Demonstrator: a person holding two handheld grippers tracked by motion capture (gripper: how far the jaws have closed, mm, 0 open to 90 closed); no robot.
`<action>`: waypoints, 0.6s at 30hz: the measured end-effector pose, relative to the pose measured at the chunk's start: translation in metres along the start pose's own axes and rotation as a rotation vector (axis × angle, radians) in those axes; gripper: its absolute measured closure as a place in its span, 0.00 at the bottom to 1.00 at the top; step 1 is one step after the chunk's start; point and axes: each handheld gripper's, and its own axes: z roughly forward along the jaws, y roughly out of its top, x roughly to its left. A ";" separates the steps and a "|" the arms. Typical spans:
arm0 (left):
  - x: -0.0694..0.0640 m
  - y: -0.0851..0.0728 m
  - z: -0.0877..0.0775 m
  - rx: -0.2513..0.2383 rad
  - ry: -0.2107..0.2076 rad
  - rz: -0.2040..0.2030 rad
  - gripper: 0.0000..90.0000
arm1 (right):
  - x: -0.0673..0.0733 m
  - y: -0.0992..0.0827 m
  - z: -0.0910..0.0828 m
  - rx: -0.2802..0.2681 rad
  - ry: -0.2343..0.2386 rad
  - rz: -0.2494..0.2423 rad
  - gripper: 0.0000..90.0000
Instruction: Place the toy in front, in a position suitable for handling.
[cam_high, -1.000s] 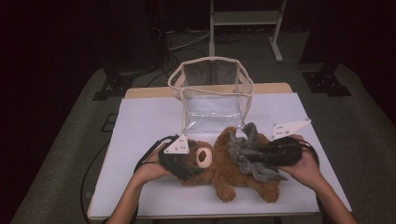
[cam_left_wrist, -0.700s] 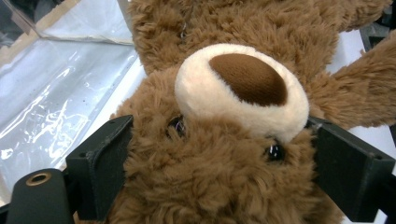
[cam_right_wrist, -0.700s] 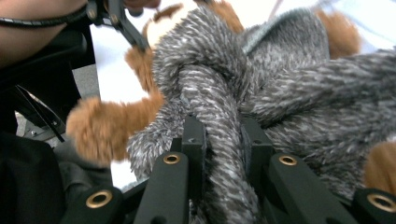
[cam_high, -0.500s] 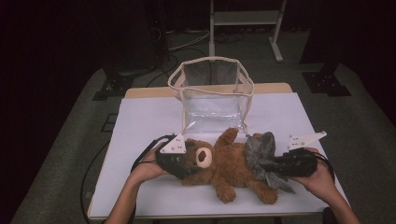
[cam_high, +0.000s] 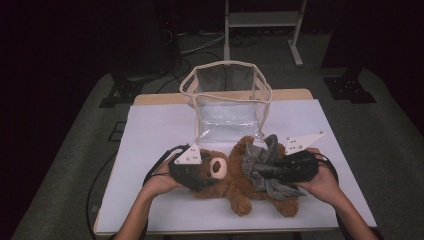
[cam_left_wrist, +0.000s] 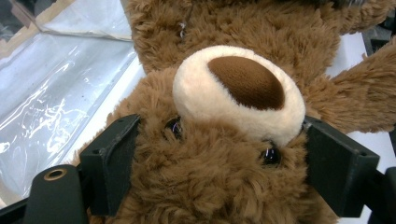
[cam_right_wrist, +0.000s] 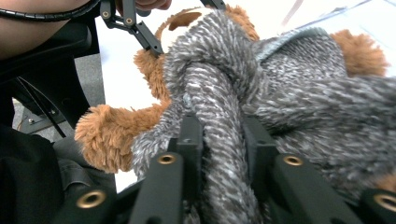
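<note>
Here a brown plush bear (cam_high: 235, 180) with a cream muzzle lies on its back near the desk's (cam_high: 150, 130) front edge, a grey knitted scarf (cam_high: 265, 167) bunched over its body. The left gripper (cam_left_wrist: 219, 154) has been closing and clamps the bear's head. The right gripper (cam_right_wrist: 222, 135) has been easing open, a scarf strand between its jaws; its grip is unclear. Behind stands a clear plastic bag (cam_high: 227, 102), contents indiscernible.
</note>
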 end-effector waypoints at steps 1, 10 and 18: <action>0.000 0.000 0.000 0.000 0.000 0.000 0.20 | 0.000 0.000 0.000 0.000 0.000 0.000 0.75; -0.001 0.003 0.001 0.011 -0.003 0.019 0.19 | 0.006 -0.008 -0.029 -0.050 -0.090 -0.022 0.38; -0.002 0.002 0.002 0.007 -0.011 0.029 0.19 | 0.002 0.017 0.012 -0.032 -0.058 -0.095 0.34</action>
